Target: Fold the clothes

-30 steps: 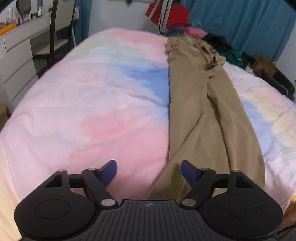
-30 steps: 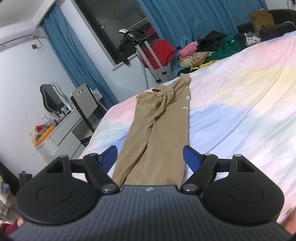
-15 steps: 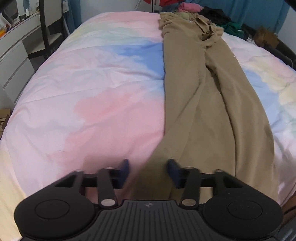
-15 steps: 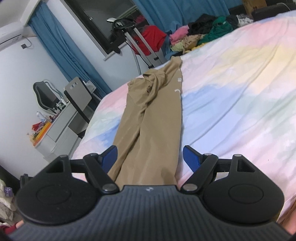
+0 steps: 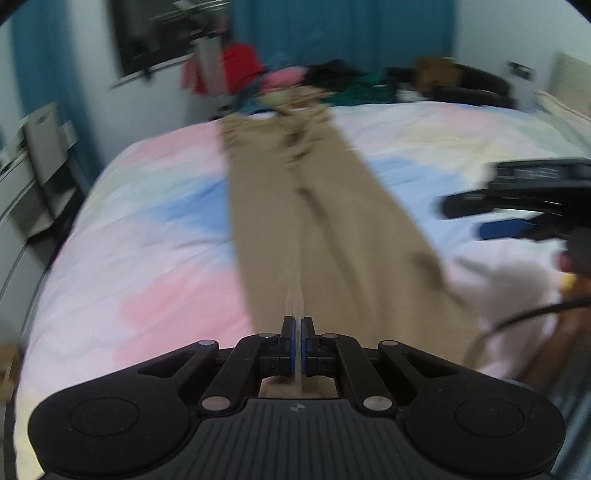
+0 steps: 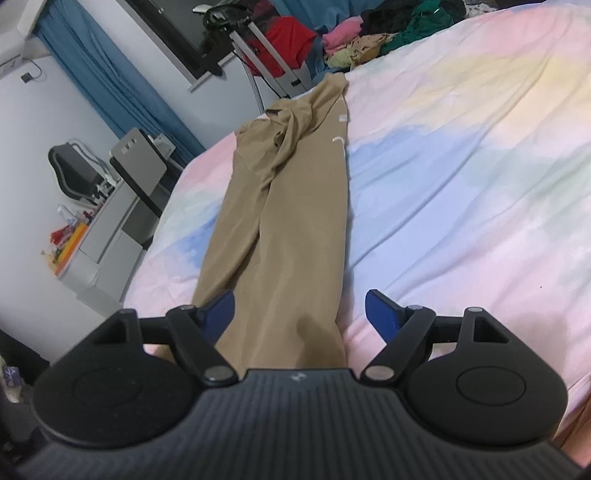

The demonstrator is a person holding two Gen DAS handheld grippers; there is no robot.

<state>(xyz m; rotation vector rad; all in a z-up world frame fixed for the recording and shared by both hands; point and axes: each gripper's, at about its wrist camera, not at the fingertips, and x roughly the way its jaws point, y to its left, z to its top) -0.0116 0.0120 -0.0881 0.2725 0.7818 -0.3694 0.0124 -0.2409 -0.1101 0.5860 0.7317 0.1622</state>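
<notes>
Tan trousers lie lengthwise on the pastel bed, waist at the far end, leg hems near me; they also show in the right wrist view. My left gripper is shut on the near hem of the trousers, and the cloth rises to its pads. My right gripper is open and empty, its blue pads either side of the near leg end just above the cloth. It also shows at the right of the left wrist view, blurred.
A pile of mixed clothes lies beyond the bed's far end, by a red garment on a metal stand. A white desk with a chair stands left of the bed. Blue curtains hang behind.
My left gripper has closed from wide open onto the trouser hem, and its view has swung up. My right gripper stayed open and moved down close over the leg end.
</notes>
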